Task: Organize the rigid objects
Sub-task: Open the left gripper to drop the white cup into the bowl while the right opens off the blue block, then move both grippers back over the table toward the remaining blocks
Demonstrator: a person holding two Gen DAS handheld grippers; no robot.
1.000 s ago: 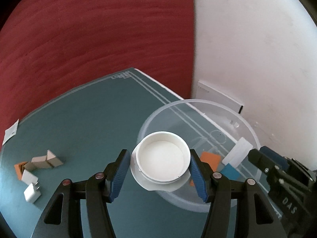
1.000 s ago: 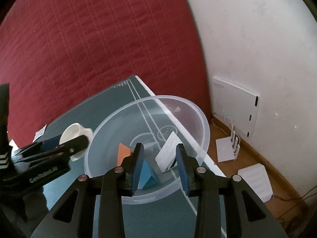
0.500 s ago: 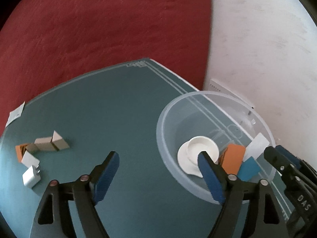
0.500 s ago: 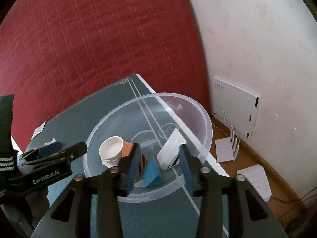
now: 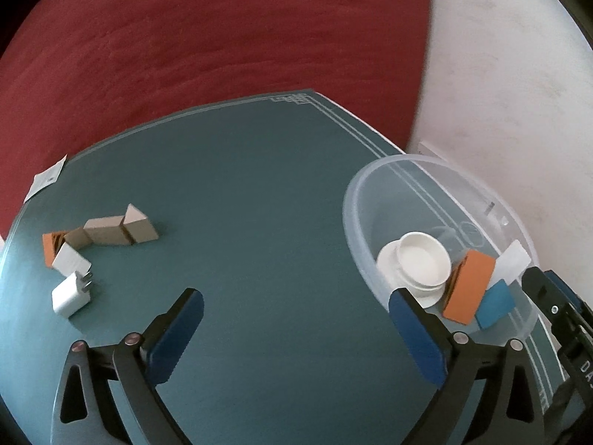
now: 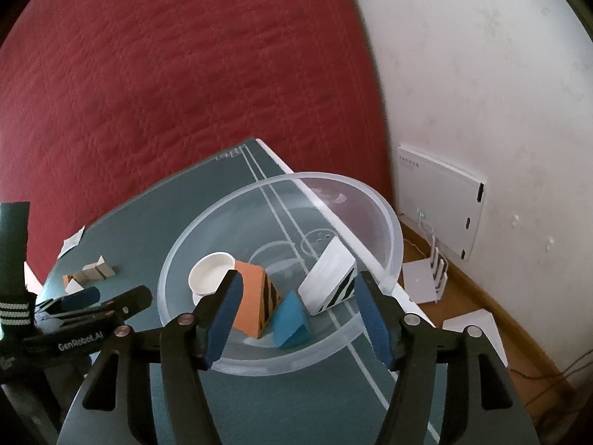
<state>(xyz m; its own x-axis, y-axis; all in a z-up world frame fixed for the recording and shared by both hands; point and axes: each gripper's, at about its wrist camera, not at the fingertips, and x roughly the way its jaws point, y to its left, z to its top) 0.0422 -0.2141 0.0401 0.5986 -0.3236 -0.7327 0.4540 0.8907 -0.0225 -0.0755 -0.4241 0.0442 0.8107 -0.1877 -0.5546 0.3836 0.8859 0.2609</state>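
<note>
Four things sit inside the clear bowl [image 6: 393, 222] at the right edge of the teal surface [image 5: 259, 204]: a white dish [image 5: 422, 261], an orange block [image 6: 252, 304], a blue wedge [image 6: 291, 317] and a white striped block [image 6: 330, 278]. Left gripper [image 5: 294, 319] hovers over bare surface with its jaws spread wide, holding nothing. Right gripper [image 6: 296, 296] has its jaws spread too, just over the bowl's near side. Way off to the left there's a cluster of tan blocks [image 5: 118, 228] and a white charger [image 5: 72, 291].
</note>
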